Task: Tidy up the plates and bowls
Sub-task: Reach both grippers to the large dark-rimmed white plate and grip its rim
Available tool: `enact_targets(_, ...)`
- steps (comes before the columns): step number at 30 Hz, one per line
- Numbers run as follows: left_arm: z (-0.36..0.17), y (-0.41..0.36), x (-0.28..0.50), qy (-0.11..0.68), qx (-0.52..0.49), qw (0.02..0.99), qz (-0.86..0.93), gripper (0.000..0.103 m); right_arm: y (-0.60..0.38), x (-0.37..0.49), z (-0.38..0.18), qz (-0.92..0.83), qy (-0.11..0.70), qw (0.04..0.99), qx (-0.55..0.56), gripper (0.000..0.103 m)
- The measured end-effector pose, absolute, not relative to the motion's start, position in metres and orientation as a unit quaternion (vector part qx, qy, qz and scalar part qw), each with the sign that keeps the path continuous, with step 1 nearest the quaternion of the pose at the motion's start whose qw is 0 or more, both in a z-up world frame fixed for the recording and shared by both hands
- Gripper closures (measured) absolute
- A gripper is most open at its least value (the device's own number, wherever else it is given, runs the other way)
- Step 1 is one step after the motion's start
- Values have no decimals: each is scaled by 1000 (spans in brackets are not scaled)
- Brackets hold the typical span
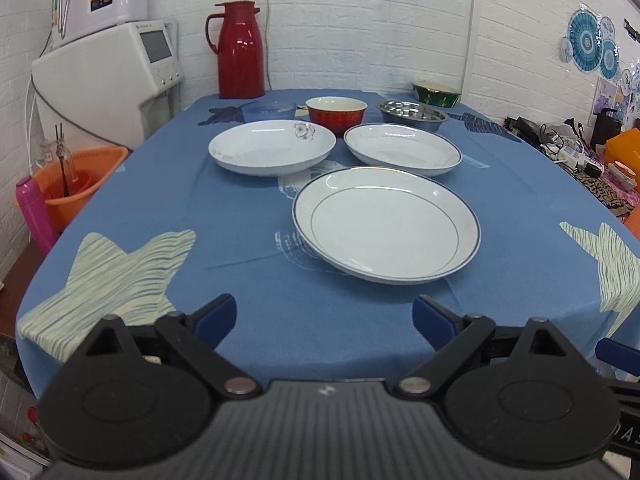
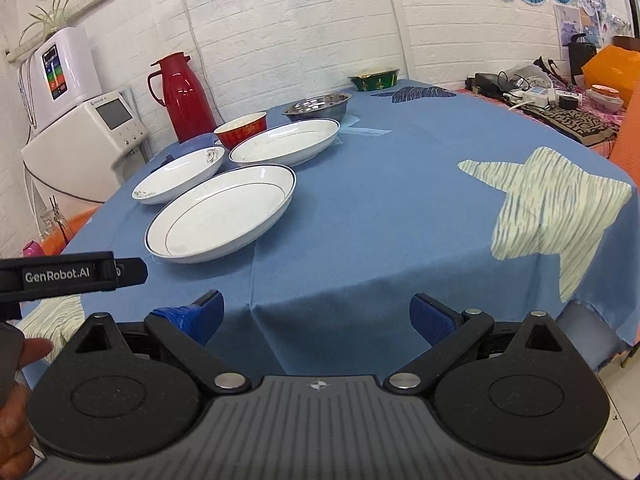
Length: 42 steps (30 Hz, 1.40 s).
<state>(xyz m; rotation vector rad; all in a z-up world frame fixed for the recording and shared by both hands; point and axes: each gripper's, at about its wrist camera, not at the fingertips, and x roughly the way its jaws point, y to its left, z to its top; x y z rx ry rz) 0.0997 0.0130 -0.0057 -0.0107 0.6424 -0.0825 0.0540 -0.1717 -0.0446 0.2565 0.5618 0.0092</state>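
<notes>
both sets of jaws stand apart and empty: the left gripper [image 1: 325, 322] and right gripper [image 2: 316, 318] hang over the table's near edge. nothing looks gathered yet. the blue-rimmed plate [image 1: 386, 225] lies nearest, two more white plates [image 1: 273, 146] [image 1: 402, 148] behind it, then the red bowl [image 1: 337, 113] and steel bowl [image 1: 412, 114] toward the far edge. next, i'd guess, pinch the nearest plate's rim for stacking.

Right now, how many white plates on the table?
3. Nearest plate sits front and centre; flower-print plate behind it to the left; third plate behind to the right, before the steel bowl. None stacked, so none looks hidden.
</notes>
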Motion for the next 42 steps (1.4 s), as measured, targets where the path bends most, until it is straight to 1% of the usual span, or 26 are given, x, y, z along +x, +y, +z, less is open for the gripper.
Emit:
enact_targets(10,6,47,166,344,-49,937,-43,9,-162,150,-18,42,299,948,98,16)
enact_targets(13,3,51,184,356,-60,931,-45,9,-162,176,-20,50,310,945,93,16)
enact_targets(18,-9,50,213,382,-70,920,-55,9,-152,215,-31,63,353,931,71,16)
enact_targets(22,-16,45,228,395,-56,915,-63,9,-142,230,-39,78,386,918,45,16)
enact_targets(23,-18,45,232,399,-48,913,-65,10,-140,232,-42,80,394,914,41,14)
enact_targets(24,-19,45,234,402,-44,912,-69,10,-136,232,-42,79,393,916,25,15)
enact_targets(25,-20,45,236,405,-40,910,-76,10,-133,233,-43,80,397,914,8,14)
enact_targets(29,-27,48,247,424,-38,900,-97,11,-134,226,-45,98,378,921,-1,13)
enact_targets(34,-28,47,251,417,-25,902,-109,13,-137,227,-45,119,370,921,-16,13)
enact_targets(35,-28,46,252,416,-21,903,-109,16,-136,229,-44,119,371,921,-16,13)
enact_targets(38,-27,41,251,413,-8,903,-115,31,-130,229,-44,153,369,916,-29,14)
enact_targets(40,-26,36,250,411,0,903,-124,39,-125,226,-45,179,362,914,-41,16)
enact_targets(41,-25,34,249,408,3,904,-130,44,-124,225,-45,187,358,914,-43,17)
enact_targets(42,-24,32,248,406,4,904,-135,54,-126,225,-46,188,355,915,-42,18)
